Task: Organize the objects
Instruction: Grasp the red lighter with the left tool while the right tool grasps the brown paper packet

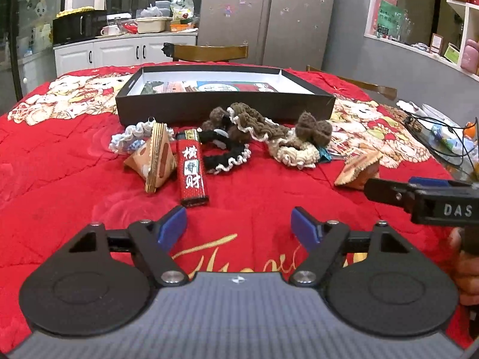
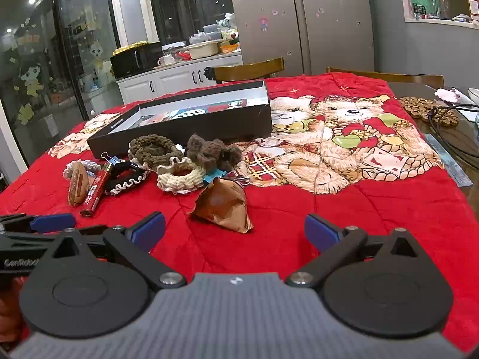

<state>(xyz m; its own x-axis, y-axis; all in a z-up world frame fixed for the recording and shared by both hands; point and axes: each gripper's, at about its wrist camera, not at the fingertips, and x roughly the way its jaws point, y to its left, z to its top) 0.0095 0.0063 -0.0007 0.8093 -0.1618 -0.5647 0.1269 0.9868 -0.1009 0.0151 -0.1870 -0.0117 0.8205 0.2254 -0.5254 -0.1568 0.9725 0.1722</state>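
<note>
A home kitchen with a steel fridge (image 2: 299, 21) and white cabinets lies behind a worktop draped in a red quilted blanket (image 1: 60, 161) printed with teddy bears. The things to be sorted sit in a loose cluster on the blanket just in front of an open black box (image 1: 224, 106), a shallow tray with printed paper inside, which is the likely home for them. In the cluster's middle lie crocheted scrunchies: a black one with white trim (image 1: 230, 157), a cream one (image 1: 295, 152), a brown one (image 1: 248, 121), a pale blue one (image 1: 131, 136) and a brown knitted bow (image 1: 314, 125). These look soft, light and squashy, so pinching a bunched fold should hold them, though tangled ones may drag neighbours along. A red lighter (image 1: 191, 169) lies beside them, rigid and smooth; it is best taken across its narrow sides at mid-length. Two pyramid-shaped paper packets, one left (image 1: 152, 161) and one right (image 2: 224, 206), look light and crushable and want a gentle squeeze along a sealed edge. A binder clip (image 2: 112, 158) peeks out near the box. The left tool (image 1: 239, 227) hovers short of the lighter, jaws wide and empty; the right tool (image 2: 235, 229) faces the right packet, equally wide, holding nothing.
</note>
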